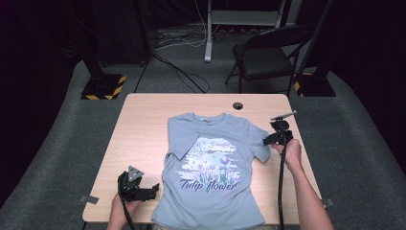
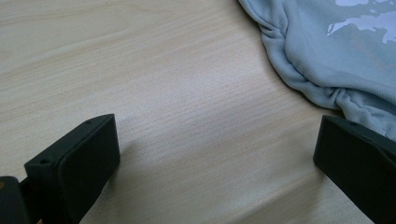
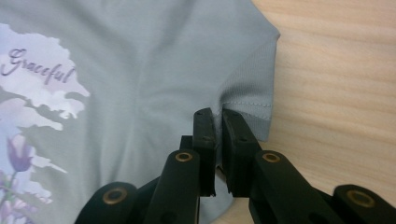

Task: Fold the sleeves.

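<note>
A light blue T-shirt point(image 1: 210, 163) with a tulip print lies face up on the wooden table point(image 1: 139, 124), collar toward the far side. My right gripper point(image 1: 267, 141) is shut on the hem of the shirt's right sleeve point(image 3: 247, 100), the jaws pinching the fabric edge. My left gripper point(image 1: 155, 188) rests low over bare wood by the shirt's lower left side, jaws wide open with nothing between them. In the left gripper view the rumpled shirt edge point(image 2: 303, 79) lies just beyond the right jaw.
A round cable hole point(image 1: 237, 105) sits near the table's far edge. A folding chair point(image 1: 268, 52) and stand bases point(image 1: 103, 86) are on the carpet beyond the table. Bare wood stretches left of the shirt.
</note>
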{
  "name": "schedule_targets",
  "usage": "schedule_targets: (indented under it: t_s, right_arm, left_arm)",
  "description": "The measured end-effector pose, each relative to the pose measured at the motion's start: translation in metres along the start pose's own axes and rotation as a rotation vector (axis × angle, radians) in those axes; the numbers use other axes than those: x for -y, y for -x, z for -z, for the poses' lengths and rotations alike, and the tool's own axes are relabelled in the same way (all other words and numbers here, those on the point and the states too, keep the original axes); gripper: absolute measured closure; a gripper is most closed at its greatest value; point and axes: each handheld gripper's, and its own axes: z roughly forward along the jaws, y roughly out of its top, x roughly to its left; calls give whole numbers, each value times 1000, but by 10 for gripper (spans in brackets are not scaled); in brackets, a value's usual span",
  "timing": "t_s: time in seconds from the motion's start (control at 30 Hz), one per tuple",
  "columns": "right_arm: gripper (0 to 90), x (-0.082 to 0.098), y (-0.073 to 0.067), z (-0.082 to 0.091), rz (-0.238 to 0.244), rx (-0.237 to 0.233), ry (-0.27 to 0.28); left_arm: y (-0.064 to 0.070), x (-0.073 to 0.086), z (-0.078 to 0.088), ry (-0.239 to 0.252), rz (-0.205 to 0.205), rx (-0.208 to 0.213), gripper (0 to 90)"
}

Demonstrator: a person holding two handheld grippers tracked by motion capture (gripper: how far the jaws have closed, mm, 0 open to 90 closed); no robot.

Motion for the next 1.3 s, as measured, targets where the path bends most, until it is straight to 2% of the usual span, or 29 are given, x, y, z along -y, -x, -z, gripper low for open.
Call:
schedule_targets:
  t_s: [0.27, 0.57, 0.6, 0.77, 1.0, 1.3]
  right_arm:
    - [849, -13, -19, 4, 43, -48, 8]
    - [852, -27, -42, 2, 84, -74, -1]
    - [853, -30, -49, -1, 96, -82, -9]
    - [855, -34, -61, -7, 120, -92, -15]
    - [855, -44, -90, -20, 160, -120, -30]
    - [855, -47, -105, -33, 183, -136, -43]
  left_arm:
    - [0, 0, 0, 0, 0, 0, 1]
    - [0, 0, 0, 0, 0, 0, 1]
    - [0, 0, 0, 1, 0, 0, 1]
    - [0, 0, 0, 1, 0, 1, 1]
    - [0, 0, 0, 0, -2, 2, 1]
    - [0, 0, 0, 0, -4, 3, 1]
